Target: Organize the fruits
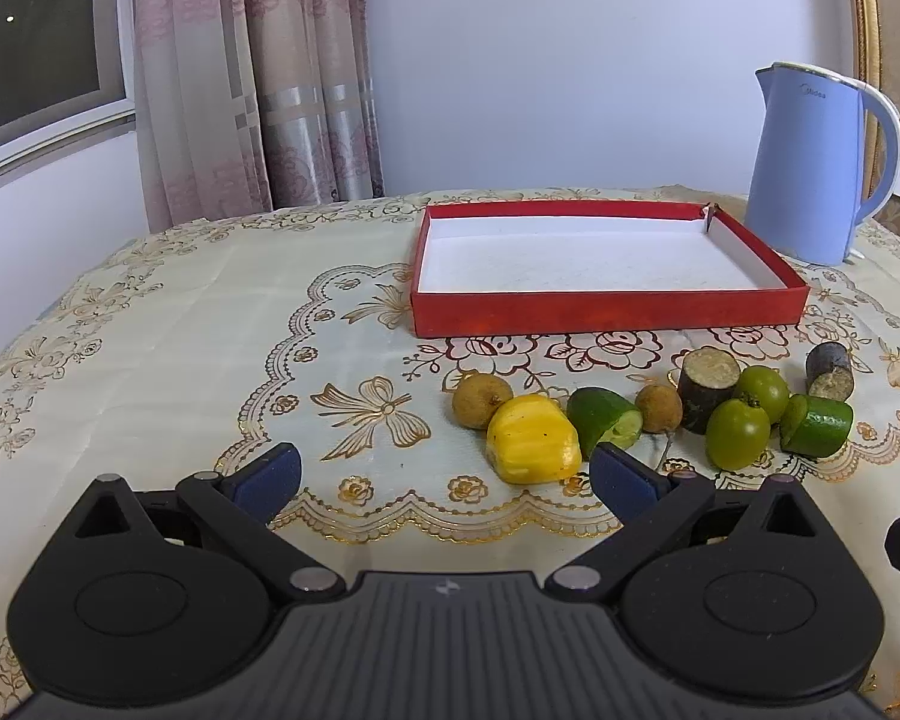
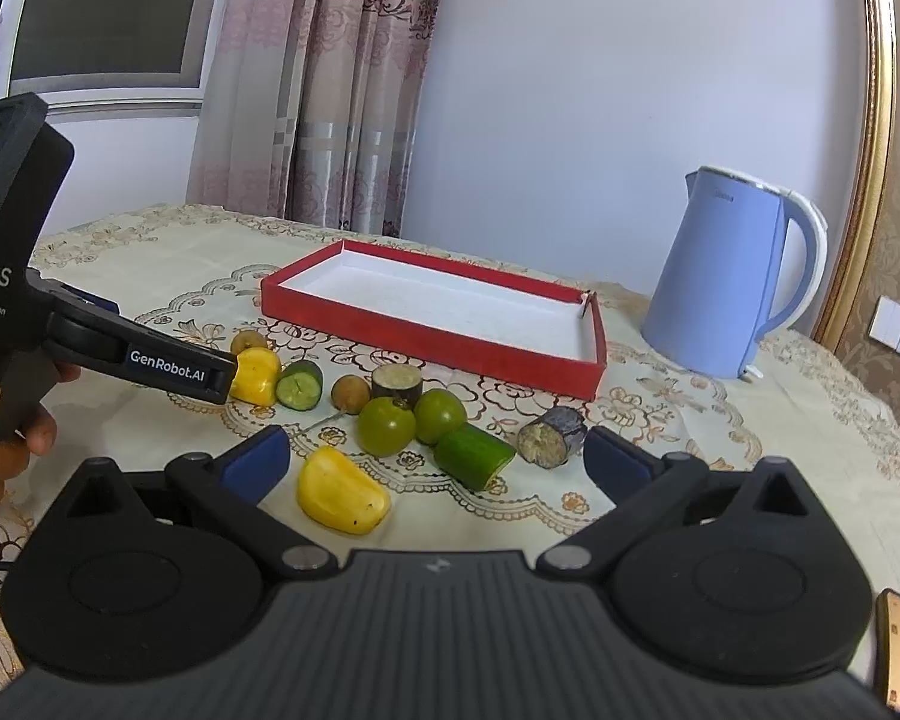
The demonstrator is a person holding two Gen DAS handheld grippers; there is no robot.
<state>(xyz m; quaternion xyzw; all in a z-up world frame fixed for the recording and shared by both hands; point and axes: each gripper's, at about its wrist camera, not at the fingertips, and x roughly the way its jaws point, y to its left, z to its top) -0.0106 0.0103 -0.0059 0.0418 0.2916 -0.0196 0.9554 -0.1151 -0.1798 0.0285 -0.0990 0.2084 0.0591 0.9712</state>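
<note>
1. While both grippers hang low over the table [image 1: 150, 312], the left gripper [image 1: 444, 477] points level toward the red tray [image 1: 606, 315], its blue pads spread wide with nothing between them.
2. A hand [image 2: 6, 432] at the left edge of the right wrist view grips that tool's handle.
3. One yellow piece [image 1: 533, 441] lies just ahead of the left gripper's right pad [image 1: 621, 480], close to it; contact cannot be judged.
4. Beyond it a row of fruit runs rightward: a brown longan [image 1: 481, 399], a cucumber end [image 1: 605, 420], a second longan [image 1: 659, 407], a dark cane stub [image 1: 707, 387], two green fruits [image 1: 738, 432] and more.
5. The right gripper [image 2: 435, 462] is likewise wide open and empty, tilted slightly down.
6. A second yellow piece [image 2: 342, 495] lies between its pads, nearer the left one, touching neither.
7. A cucumber chunk [image 2: 473, 456] and a cane stub [image 2: 552, 435] lie just ahead, toward the right pad [image 2: 615, 462].
8. The tray holds no fruit; a blue kettle [image 2: 732, 282] stands to its right.
</note>
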